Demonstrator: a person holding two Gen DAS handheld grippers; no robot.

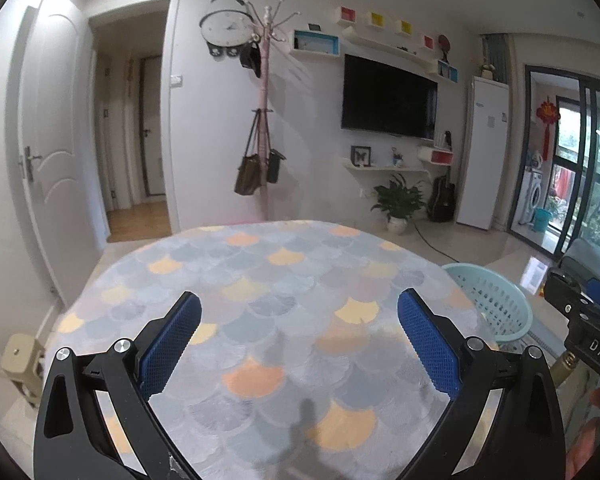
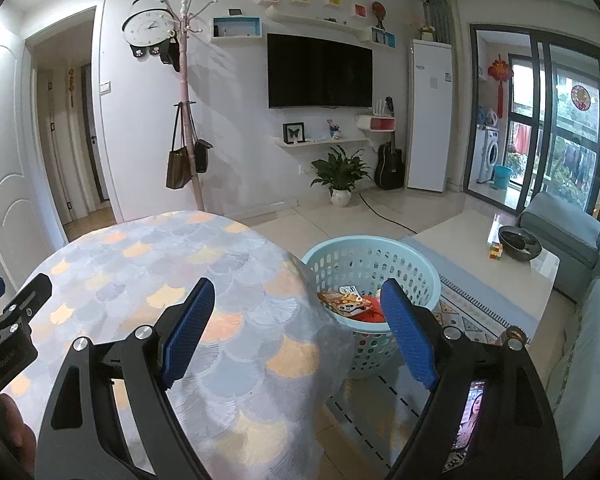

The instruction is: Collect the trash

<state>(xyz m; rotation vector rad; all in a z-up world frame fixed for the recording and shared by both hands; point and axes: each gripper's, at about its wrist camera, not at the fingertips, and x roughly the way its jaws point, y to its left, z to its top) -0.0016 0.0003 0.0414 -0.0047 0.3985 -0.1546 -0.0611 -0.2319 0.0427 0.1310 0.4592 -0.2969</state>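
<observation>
A light blue perforated basket stands on the floor just right of the round table; it also shows in the left wrist view. Inside it lie several snack wrappers, orange and red. My left gripper is open and empty above the table's scale-patterned cloth. My right gripper is open and empty over the table's right edge, its right finger in front of the basket. No trash shows on the cloth.
A low coffee table with a dark bowl and a small cube stands right of the basket, on a patterned rug. A grey sofa is far right. A coat rack, potted plant and guitar line the far wall.
</observation>
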